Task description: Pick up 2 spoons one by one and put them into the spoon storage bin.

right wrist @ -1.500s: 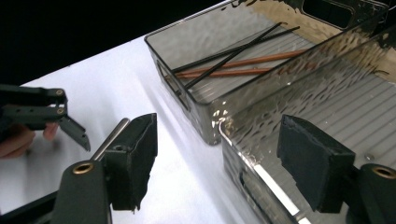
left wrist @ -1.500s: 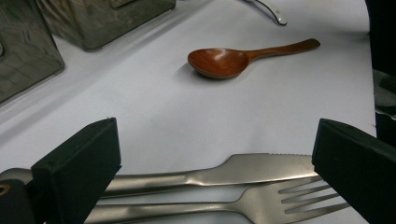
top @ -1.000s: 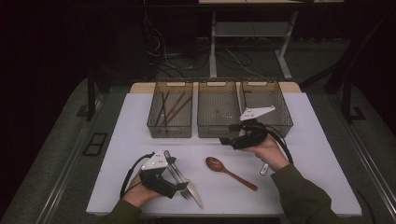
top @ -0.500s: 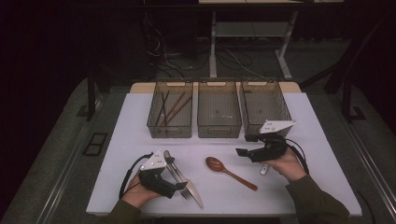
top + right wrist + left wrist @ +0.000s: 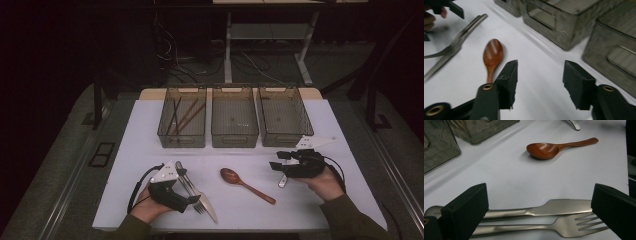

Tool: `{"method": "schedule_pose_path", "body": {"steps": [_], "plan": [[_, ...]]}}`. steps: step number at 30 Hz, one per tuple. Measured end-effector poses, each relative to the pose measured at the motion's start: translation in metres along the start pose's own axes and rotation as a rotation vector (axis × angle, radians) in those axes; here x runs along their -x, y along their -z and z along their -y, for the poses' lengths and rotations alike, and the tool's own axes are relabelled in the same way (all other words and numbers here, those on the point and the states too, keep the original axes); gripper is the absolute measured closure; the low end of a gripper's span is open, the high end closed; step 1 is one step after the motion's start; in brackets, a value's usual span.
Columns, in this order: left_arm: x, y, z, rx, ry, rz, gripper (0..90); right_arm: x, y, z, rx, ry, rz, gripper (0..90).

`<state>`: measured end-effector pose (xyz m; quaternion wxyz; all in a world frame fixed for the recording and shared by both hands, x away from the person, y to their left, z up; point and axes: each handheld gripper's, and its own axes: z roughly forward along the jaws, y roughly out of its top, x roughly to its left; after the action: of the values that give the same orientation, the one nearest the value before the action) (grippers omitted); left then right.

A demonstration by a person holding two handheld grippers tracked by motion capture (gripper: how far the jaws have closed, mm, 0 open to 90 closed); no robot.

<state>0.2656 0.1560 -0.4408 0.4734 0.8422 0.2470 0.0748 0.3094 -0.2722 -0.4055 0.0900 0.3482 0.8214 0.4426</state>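
My left gripper (image 5: 192,199) rests at the table's near left, open. In the left gripper view its jaws (image 5: 540,195) straddle a steel knife (image 5: 549,207) and a fork (image 5: 564,226) that lie side by side; the pads do not press them. A wooden spoon (image 5: 245,184) lies mid-table, with its bowl towards the left gripper. My right gripper (image 5: 276,161) hovers right of the spoon, above a small steel utensil (image 5: 283,181). Its jaws (image 5: 540,70) have just been closing and stand apart with only bare table between them.
Three clear bins stand in a row at the back: the left one (image 5: 182,120) holds chopsticks, while the middle one (image 5: 234,120) and the right one (image 5: 283,117) look bare. The white table (image 5: 150,150) ends close in front of both hands.
The right gripper came away from the bins towards the near right of the table and sank a little. Its jaws stand narrower. The left gripper stayed where it was.
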Motion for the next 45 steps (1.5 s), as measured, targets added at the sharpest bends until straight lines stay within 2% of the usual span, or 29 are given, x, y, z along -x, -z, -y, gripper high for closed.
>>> {"method": "schedule_pose_path", "body": {"steps": [11,16,18,21,31,33,45], "plan": [[-0.002,0.000,0.002,0.002,0.004,0.004,0.5,0.030,-0.002,0.006,-0.048,-0.048,0.094,73.8],[-0.002,0.000,0.002,0.002,0.006,0.004,0.5,0.043,-0.004,0.006,-0.060,-0.077,0.123,85.4],[-0.002,0.000,0.003,0.002,0.006,0.004,0.5,0.048,-0.005,0.005,-0.063,-0.072,0.127,89.1],[-0.002,0.000,0.003,-0.004,0.004,0.000,0.5,0.052,-0.008,0.003,-0.073,-0.080,0.130,89.3],[0.000,0.001,0.003,-0.006,0.000,-0.007,0.5,0.064,-0.028,0.001,-0.152,-0.069,0.196,89.4],[0.000,0.001,0.004,-0.007,0.003,-0.008,0.5,0.067,-0.031,0.001,-0.158,-0.071,0.196,89.4],[0.000,0.001,0.003,-0.009,0.001,-0.008,0.5,0.072,-0.031,0.006,-0.185,-0.068,0.218,89.4]]}}
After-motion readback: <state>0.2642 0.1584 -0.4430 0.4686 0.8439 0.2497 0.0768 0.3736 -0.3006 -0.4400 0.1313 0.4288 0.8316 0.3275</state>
